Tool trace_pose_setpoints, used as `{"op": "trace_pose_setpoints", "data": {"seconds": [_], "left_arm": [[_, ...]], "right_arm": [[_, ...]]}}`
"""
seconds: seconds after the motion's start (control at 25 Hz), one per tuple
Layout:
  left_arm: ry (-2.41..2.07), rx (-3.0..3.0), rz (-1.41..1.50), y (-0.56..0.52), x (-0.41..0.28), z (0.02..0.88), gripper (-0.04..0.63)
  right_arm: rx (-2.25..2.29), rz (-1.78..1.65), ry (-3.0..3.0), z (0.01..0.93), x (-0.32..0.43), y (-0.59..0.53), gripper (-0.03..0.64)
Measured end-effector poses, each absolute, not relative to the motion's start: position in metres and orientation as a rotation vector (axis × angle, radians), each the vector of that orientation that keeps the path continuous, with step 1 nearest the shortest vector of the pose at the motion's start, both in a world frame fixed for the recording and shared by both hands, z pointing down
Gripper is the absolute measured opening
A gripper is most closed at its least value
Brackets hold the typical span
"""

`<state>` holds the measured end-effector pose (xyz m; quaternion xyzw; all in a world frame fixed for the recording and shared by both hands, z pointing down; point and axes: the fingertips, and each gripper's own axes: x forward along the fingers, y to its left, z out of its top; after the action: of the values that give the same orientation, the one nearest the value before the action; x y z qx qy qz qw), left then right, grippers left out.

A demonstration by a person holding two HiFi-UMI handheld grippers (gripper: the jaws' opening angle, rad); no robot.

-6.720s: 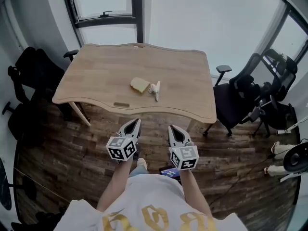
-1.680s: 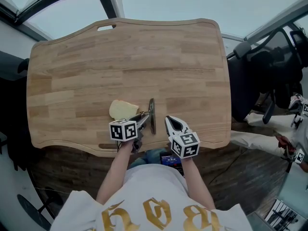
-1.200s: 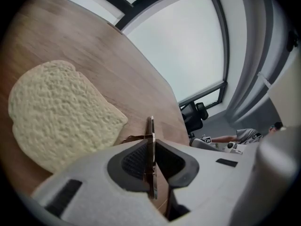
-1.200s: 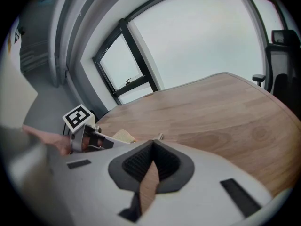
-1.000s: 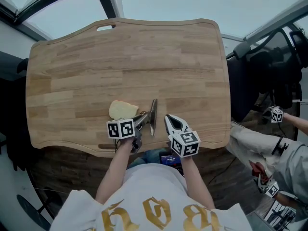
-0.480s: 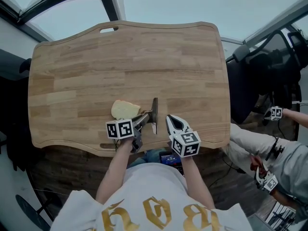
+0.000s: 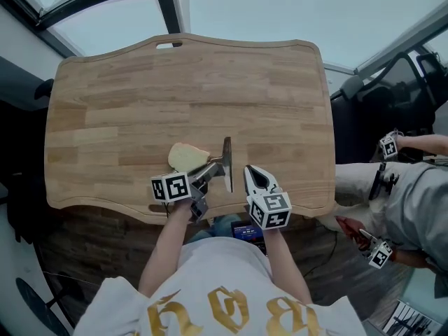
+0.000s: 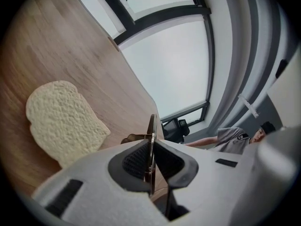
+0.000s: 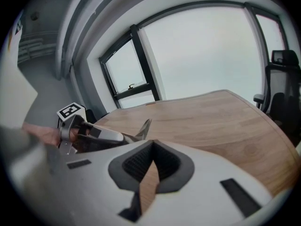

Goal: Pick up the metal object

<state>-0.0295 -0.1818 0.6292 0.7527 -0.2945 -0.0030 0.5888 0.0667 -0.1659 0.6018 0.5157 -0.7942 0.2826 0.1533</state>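
Metal object (image 7: 227, 161) hangs over the wooden table (image 7: 140, 82), just right of the bread slice (image 7: 187, 157) and seemingly lifted clear of the wood. Your left gripper (image 7: 204, 175) has its pads clamped on this thin plate, the jaws barely parted by its thickness. Your right gripper (image 7: 250, 170), farther right of the bread, is closed at the tips with nothing in it.

The bite looks small and off to one side, so a quick swing could let the plate pivot or slip out. It could also clip the bread, or knock against your right gripper.

The plate stands on edge. Its long axis runs away from you, and its far end reaches past the bread.
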Motion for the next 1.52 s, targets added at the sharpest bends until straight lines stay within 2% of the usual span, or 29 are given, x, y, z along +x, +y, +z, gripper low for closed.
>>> {"op": "trace_pose_setpoints", "data": {"seconds": [1.52], "left_arm": [[-0.674, 1.887, -0.356, -0.132, -0.076, 0.508, 0.044]], "right_arm": [[1.528, 0.514, -2.423, 0.516, 0.042, -0.124, 0.011]]}}
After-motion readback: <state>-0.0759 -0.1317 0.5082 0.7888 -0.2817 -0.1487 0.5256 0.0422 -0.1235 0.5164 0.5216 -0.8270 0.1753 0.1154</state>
